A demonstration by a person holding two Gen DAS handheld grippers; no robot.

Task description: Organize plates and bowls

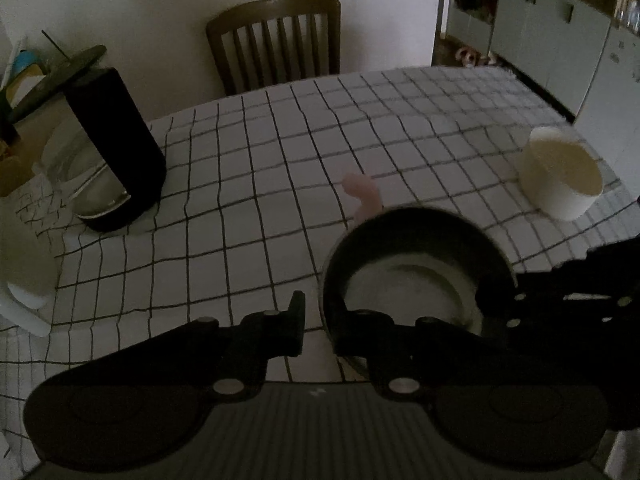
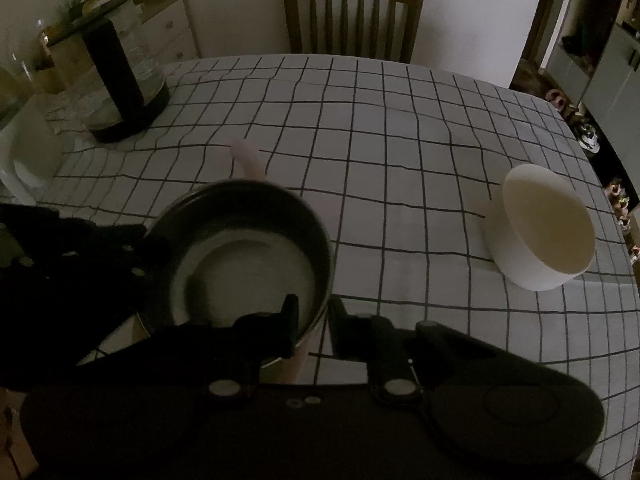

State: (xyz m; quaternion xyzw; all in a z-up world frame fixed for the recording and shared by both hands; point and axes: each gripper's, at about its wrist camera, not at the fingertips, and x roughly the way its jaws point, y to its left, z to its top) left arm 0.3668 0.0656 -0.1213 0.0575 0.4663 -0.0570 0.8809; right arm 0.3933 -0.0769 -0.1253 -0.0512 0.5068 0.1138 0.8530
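A dark bowl (image 1: 416,280) with a pale inside bottom sits near the front of the checked tablecloth (image 1: 240,200). My left gripper (image 1: 318,320) is shut on its left rim, one finger outside the wall and one inside. At the opposite side my right gripper (image 2: 314,320) is shut on the right rim of the same dark bowl (image 2: 248,268), again with the wall between its fingers. A white straight-sided bowl (image 1: 560,176) stands empty and upright further right, also seen in the right wrist view as the white bowl (image 2: 544,228), apart from both grippers.
A pale pink curved object (image 2: 246,156) lies just behind the dark bowl. A glass jug with a black handle (image 1: 116,152) stands at the far left, with a white object (image 1: 24,280) near it. A wooden chair (image 2: 352,16) stands behind the table. The table's edge runs close behind the white bowl.
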